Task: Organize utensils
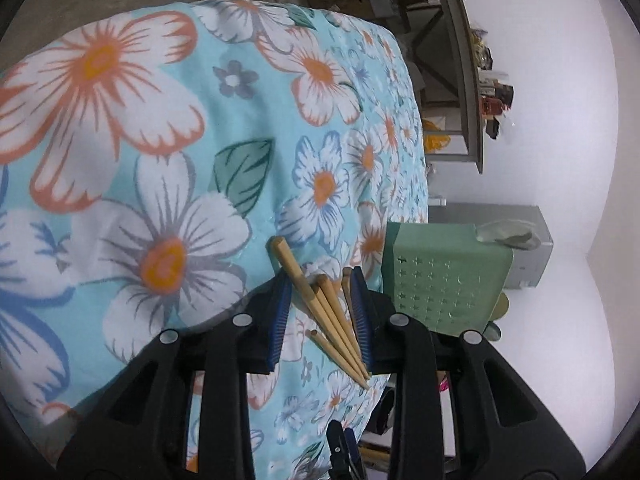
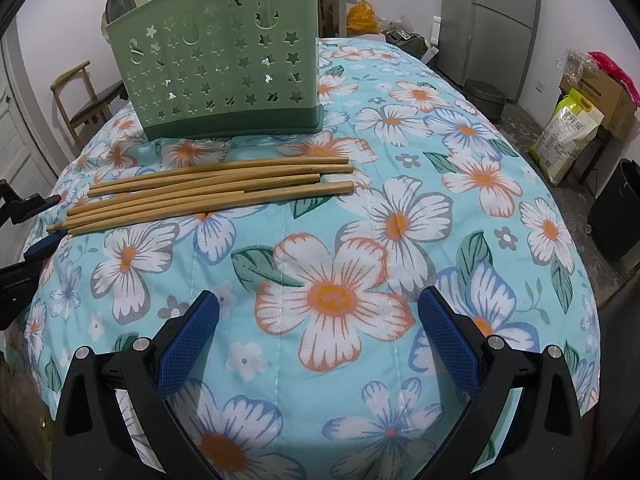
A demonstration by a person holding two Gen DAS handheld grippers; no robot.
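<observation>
Several wooden chopsticks point(image 2: 216, 190) lie side by side on the floral tablecloth point(image 2: 460, 184), just in front of the green perforated utensil holder point(image 2: 224, 68). My left gripper point(image 1: 321, 276) is turned on its side and shut on the thin ends of the chopsticks point(image 1: 332, 320), which fan out between its blue pads. The same gripper point(image 2: 50, 219) shows at the left table edge in the right wrist view. The holder point(image 1: 444, 280) stands just beyond it. My right gripper point(image 2: 320, 300) hovers open over the bare cloth near the front, holding nothing.
Metal spoon bowls point(image 2: 120, 0) stick out of the holder's top. A wooden chair point(image 2: 80, 96) stands behind the table at left, a fridge point(image 2: 492, 20) at the back right. Bags and boxes point(image 2: 568, 136) and a black bin point(image 2: 616, 208) sit on the floor at right.
</observation>
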